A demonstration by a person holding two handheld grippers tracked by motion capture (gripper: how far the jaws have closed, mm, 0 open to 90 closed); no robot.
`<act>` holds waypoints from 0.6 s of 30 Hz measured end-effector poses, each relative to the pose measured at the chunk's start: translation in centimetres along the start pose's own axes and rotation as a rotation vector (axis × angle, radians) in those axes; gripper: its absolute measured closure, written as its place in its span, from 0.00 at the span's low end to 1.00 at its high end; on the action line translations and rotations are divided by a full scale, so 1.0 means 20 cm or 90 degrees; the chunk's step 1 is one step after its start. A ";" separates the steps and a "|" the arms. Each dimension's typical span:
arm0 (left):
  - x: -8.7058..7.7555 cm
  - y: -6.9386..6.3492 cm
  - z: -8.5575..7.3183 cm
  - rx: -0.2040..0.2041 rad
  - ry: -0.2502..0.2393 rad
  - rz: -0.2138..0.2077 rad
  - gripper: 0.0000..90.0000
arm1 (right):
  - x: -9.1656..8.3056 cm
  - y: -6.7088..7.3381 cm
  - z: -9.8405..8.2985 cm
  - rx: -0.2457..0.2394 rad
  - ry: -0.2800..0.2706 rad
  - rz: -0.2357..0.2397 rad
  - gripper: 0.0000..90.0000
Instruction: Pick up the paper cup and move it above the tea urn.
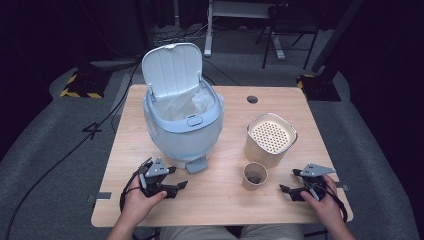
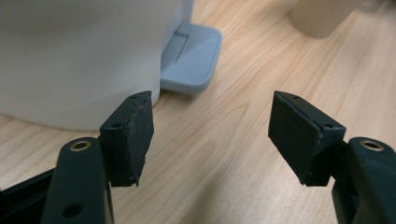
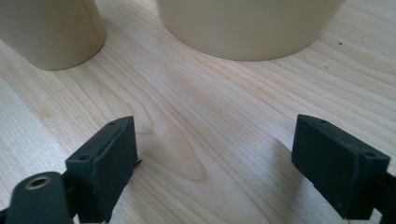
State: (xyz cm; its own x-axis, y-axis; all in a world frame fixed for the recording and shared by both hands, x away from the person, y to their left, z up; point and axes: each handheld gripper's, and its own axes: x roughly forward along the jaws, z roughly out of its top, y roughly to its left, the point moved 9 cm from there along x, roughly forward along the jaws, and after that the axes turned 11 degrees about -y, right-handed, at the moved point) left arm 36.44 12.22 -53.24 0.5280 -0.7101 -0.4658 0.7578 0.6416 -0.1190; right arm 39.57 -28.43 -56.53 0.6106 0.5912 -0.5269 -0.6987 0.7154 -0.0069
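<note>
A pale blue pedal bin (image 1: pixel 183 120) stands on the wooden table (image 1: pixel 225 205) with its lid raised and a white liner inside. Its pedal (image 1: pixel 196 165) faces me. To its right are a beige canister with a perforated top (image 1: pixel 270 137) and a small paper cup (image 1: pixel 255 176) holding something dark. My left gripper (image 1: pixel 177 178) rests low on the table beside the pedal (image 2: pixel 191 60), open, with bare wood between its jaws (image 2: pixel 210 133). My right gripper (image 1: pixel 290 181) sits right of the cup, open and empty (image 3: pixel 215 149), facing the cup (image 3: pixel 51 32) and canister (image 3: pixel 247 28).
A round cable hole (image 1: pixel 252 99) sits near the table's far edge. Grey carpet surrounds the table, with a cable (image 1: pixel 60 160) running across it at the left and chair and desk legs (image 1: pixel 280 45) behind.
</note>
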 end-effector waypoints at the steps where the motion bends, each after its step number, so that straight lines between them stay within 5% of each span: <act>1: 0.01 0.00 -0.01 0.006 0.010 0.005 0.34 | 0.00 0.00 0.00 0.000 0.000 0.000 0.16; 11: 0.05 0.05 -0.14 0.049 0.103 0.062 0.30 | -0.01 0.01 0.00 0.001 -0.005 -0.001 0.21; 18: 0.07 0.09 -0.16 0.036 0.077 0.067 0.21 | -0.03 0.04 -0.01 -0.005 0.008 0.016 0.23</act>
State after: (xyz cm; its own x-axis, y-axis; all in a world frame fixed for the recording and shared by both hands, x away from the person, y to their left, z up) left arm 37.30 13.29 -56.81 0.5581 -0.5975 -0.5758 0.7228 0.6909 -0.0163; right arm 38.62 -28.18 -56.35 0.5887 0.6040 -0.5372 -0.7162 0.6979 -0.0001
